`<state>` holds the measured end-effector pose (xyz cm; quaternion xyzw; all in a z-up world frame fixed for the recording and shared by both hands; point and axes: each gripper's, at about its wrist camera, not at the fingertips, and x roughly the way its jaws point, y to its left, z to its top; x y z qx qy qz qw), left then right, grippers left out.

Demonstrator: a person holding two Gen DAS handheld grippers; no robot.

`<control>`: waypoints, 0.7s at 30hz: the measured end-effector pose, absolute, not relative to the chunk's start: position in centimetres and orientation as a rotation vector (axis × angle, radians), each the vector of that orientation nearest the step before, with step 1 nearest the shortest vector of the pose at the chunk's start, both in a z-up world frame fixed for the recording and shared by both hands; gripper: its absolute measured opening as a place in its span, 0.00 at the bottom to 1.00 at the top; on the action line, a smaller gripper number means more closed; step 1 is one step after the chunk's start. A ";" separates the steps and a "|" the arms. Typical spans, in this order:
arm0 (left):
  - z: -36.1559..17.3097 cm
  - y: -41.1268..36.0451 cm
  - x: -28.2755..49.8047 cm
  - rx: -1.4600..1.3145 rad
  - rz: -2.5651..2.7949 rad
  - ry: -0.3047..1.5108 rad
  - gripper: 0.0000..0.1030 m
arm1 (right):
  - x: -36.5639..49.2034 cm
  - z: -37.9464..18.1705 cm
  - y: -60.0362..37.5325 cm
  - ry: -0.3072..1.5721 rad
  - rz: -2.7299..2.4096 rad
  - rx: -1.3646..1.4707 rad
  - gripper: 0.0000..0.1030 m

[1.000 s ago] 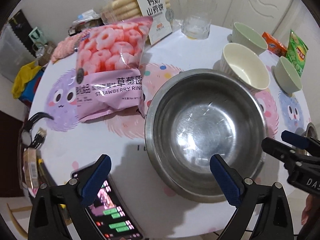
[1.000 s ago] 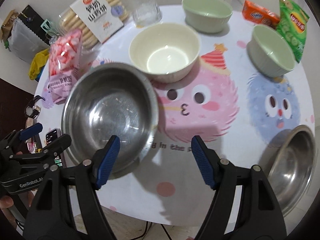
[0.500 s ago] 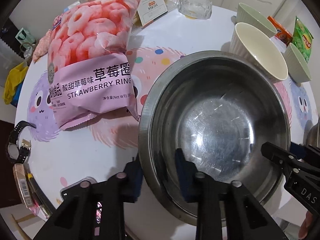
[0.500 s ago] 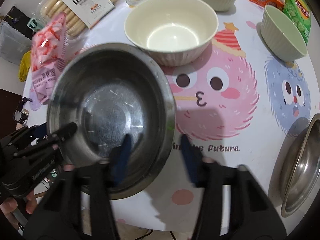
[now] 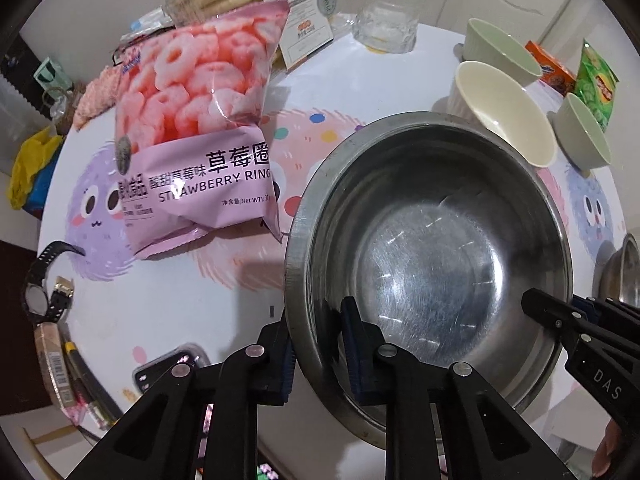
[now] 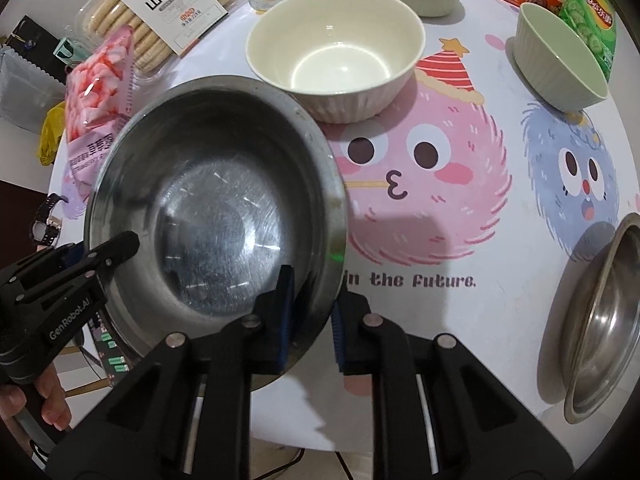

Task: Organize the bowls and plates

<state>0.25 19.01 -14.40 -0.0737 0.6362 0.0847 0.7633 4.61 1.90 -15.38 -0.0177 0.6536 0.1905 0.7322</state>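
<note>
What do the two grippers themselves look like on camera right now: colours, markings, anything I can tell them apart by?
Both look alike: matte black angular plastic arms with round silver pivot bolts and dark blue ribbed pads on the fingers. The left gripper carries white "GenRobot.AI" lettering on its body, readable from the right wrist view; the right gripper shows white "DAS" letters. Bare fingers grip the left handle. No cables are visible.

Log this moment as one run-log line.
left claw: shut on steel bowl rim | right claw: shut on same bowl's opposite rim | cream bowl: just behind | second steel bowl: table's right edge
</note>
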 end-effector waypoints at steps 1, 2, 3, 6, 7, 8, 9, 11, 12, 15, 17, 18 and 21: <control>-14.0 18.9 0.0 -0.156 0.184 1.382 0.19 | 4.4 -15.1 1.7 1.438 0.422 -0.032 0.18; -13.4 18.7 -0.3 -0.154 0.185 1.382 0.19 | 4.2 -14.7 1.4 1.437 0.425 -0.027 0.18; -12.6 18.4 -0.5 -0.149 0.183 1.378 0.19 | 4.0 -14.4 1.3 1.436 0.429 -0.024 0.18; -10.4 16.7 -0.7 -0.108 0.159 1.345 0.19 | 3.0 -12.7 0.0 1.412 0.433 -0.013 0.19; -10.0 15.9 -0.6 -0.100 0.149 1.338 0.19 | 2.7 -12.0 -0.6 1.399 0.427 -0.004 0.19; -9.4 14.9 -0.2 -0.090 0.130 1.330 0.19 | 2.6 -11.5 -1.1 1.389 0.418 0.002 0.19; -9.0 14.0 0.0 -0.083 0.113 1.325 0.19 | 2.4 -10.7 -2.2 1.374 0.400 0.014 0.19; -8.0 11.4 0.8 -0.061 0.067 1.309 0.19 | 2.1 -9.6 -4.2 1.352 0.364 0.033 0.19; -7.5 9.9 1.1 -0.045 0.042 1.297 0.19 | 2.0 -8.9 -5.8 1.341 0.336 0.048 0.19; -7.0 5.3 2.3 -0.020 -0.031 1.281 0.19 | 2.0 -7.5 -10.2 1.314 0.257 0.076 0.19; -7.0 1.8 3.1 -0.015 -0.086 1.290 0.19 | 2.2 -6.8 -13.4 1.305 0.203 0.091 0.19; -7.1 -0.2 3.6 -0.004 -0.115 1.290 0.19 | 2.1 -6.6 -14.7 1.303 0.181 0.096 0.19; -7.6 -5.3 4.5 0.033 -0.171 1.289 0.19 | 1.7 -6.2 -19.9 1.296 0.100 0.113 0.19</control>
